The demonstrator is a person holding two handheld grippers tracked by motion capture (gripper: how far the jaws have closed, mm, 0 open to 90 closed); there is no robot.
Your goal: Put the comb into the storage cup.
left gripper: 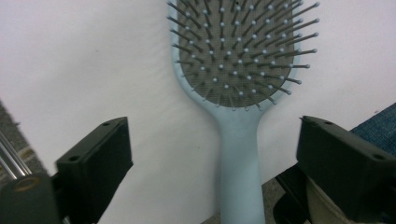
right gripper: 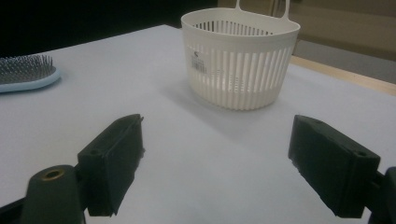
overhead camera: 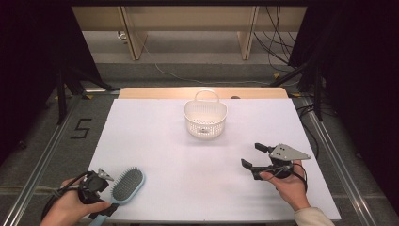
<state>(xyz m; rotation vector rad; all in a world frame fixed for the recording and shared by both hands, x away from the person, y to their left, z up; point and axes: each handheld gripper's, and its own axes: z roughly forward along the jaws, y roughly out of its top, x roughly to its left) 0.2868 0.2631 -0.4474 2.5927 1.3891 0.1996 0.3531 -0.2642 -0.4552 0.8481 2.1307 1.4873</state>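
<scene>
White sheeting covers the table (overhead camera: 188, 155), with a strip of bare wood along its far edge; a white slatted plastic basket (overhead camera: 205, 117) stands upright near the middle of the far edge, its loop handle rising on the far side, and a small label shows on its wall in the right gripper view; something small and dark lies on its floor, too small to tell what.

Next in size, a pale blue hairbrush (overhead camera: 124, 186) lies flat near the near-left corner, grey bristle pad facing up, head pointing toward the far right and handle running back over the near edge; in the left gripper view its handle (left gripper: 240, 177) sits between the two black jaws, with clear space on either side, so nothing presses on it.

At the near-left corner the left claw (overhead camera: 106, 200) is held in the person's left hand (overhead camera: 68, 207); its jaws stand wide apart, released, straddling the handle without touching it.

Toward the right edge, well apart from the basket, the right claw (overhead camera: 252, 157) is held in the right hand (overhead camera: 289, 186), a grey three-cornered plate on top; its jaws are spread and bare, pointing toward the basket (right gripper: 240, 56) across bare table, with the brush head (right gripper: 28, 72) off at the left.
</scene>
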